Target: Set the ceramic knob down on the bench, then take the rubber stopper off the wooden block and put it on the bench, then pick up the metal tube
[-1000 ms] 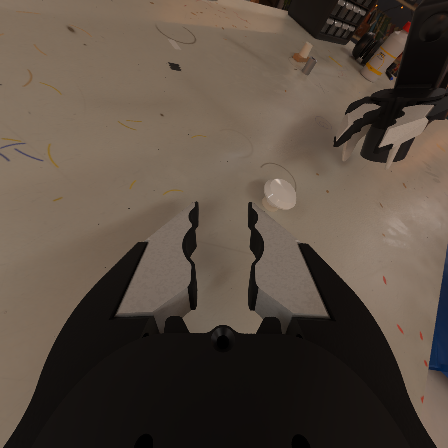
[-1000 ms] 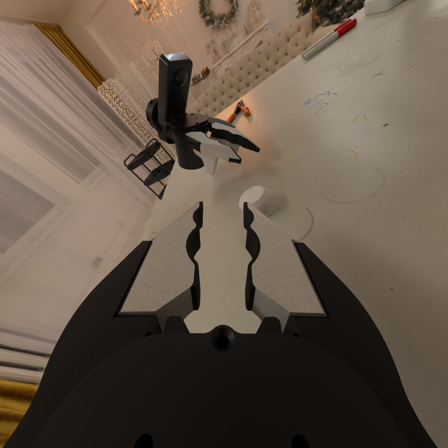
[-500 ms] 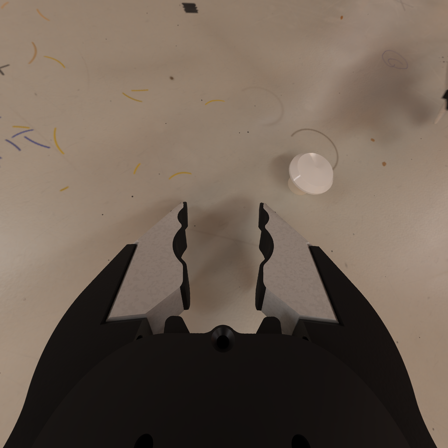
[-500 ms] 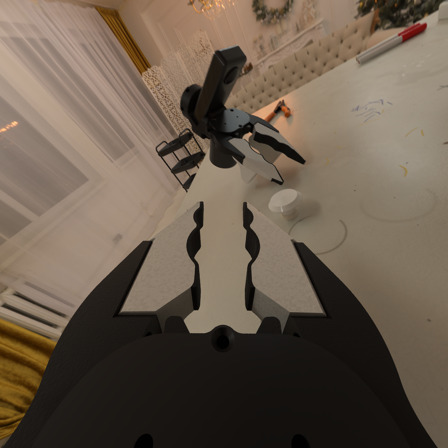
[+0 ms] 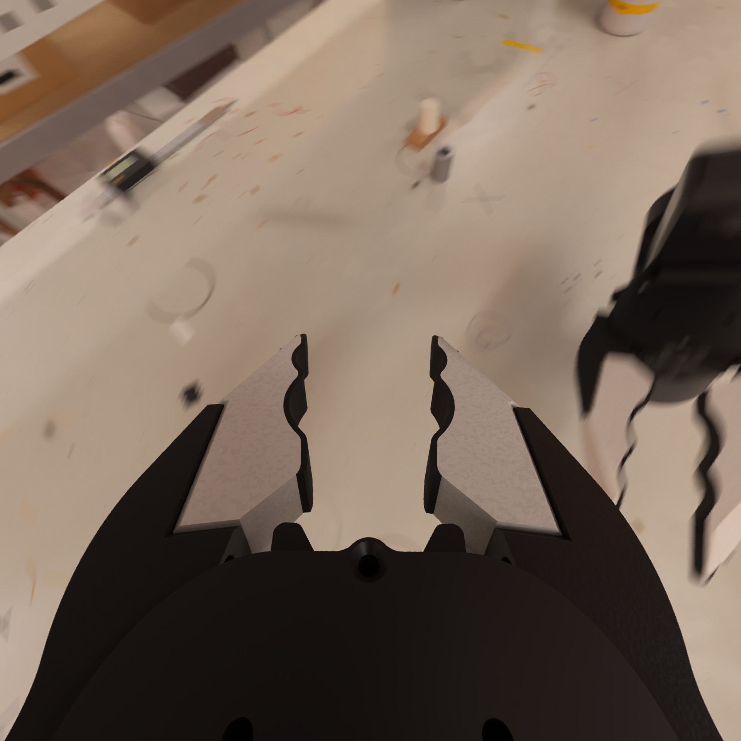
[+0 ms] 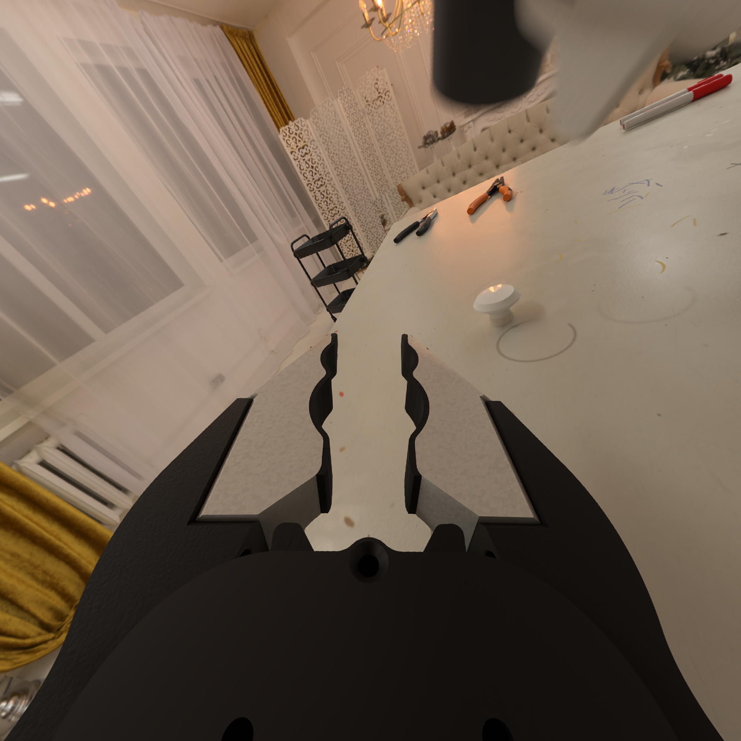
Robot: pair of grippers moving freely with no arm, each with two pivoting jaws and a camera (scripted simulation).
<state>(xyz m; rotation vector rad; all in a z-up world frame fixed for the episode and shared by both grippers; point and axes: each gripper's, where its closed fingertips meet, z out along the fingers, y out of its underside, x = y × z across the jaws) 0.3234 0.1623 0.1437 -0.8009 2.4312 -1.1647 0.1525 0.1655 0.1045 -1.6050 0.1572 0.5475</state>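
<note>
My left gripper (image 5: 367,341) is open and empty above the bench (image 5: 361,248); its view is blurred by motion. Far ahead of it, a cream rubber stopper (image 5: 429,114) stands on a small wooden block (image 5: 419,140), with a grey metal tube (image 5: 441,162) upright just beside them. My right gripper (image 6: 369,341) is open and empty; it also shows at the right of the left wrist view (image 5: 661,521). The white ceramic knob (image 6: 497,302) rests on the bench (image 6: 601,401), ahead and right of the right gripper, untouched. The left gripper's blurred black body (image 6: 481,52) crosses the top of the right wrist view.
A digital caliper (image 5: 128,168) lies near the bench's left edge and a white bottle (image 5: 625,16) stands at the far end. In the right wrist view, orange pliers (image 6: 487,196), black pliers (image 6: 417,226) and red-capped markers (image 6: 681,100) lie far off. A black cart (image 6: 333,264) stands beyond the edge.
My left gripper has swung away from the knob, which left its view; the stopper, block and tube now lie ahead. Its jaws have widened. The left gripper now passes close over the right camera.
</note>
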